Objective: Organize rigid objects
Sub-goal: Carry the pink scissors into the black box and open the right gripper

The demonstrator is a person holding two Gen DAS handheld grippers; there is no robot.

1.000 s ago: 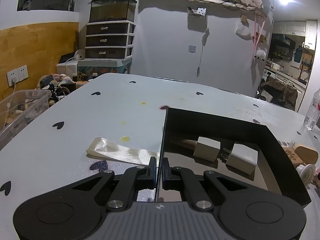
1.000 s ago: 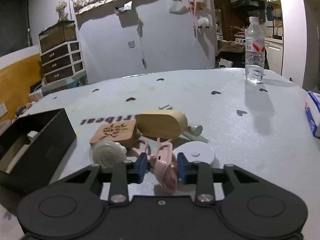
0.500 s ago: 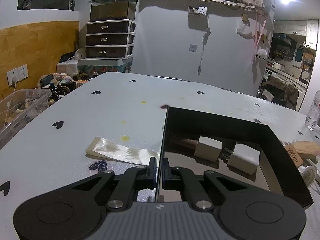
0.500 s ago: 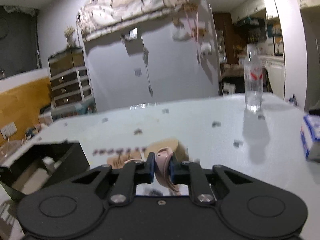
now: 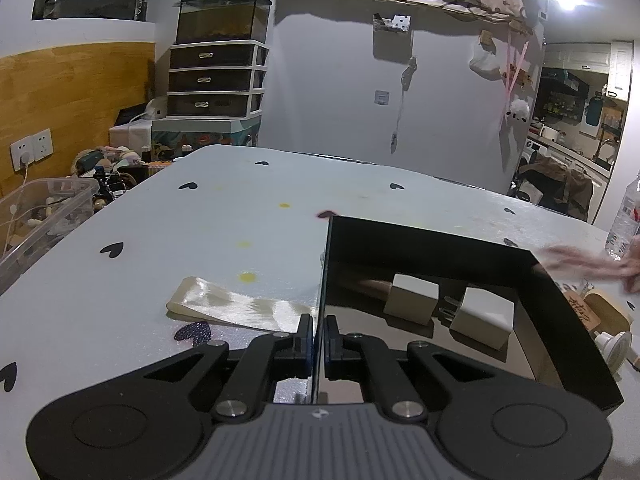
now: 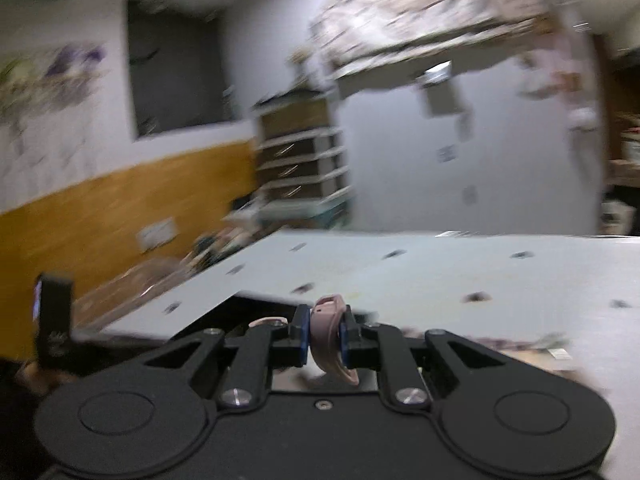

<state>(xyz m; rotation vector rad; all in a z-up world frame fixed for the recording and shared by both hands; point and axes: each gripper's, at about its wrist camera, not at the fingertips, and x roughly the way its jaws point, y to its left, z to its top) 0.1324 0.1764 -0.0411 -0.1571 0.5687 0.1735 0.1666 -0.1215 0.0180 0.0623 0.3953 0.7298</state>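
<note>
Two white blocks (image 5: pixel 410 299) boxed; left gripper (image 5: pixel 316 340) pinches black box (image 5: pixel 560 320) wall, right gripper (image 6: pixel 324 336) clamps pink clip (image 6: pixel 330 344) — wooden pieces (image 5: pixel 600 308) left on desk (image 5: pixel 200 240).

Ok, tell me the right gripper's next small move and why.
Probably carry the pink clip on over the black box and lower it. The right gripper is shut on it, airborne, while the left gripper clamps the box wall.
</note>
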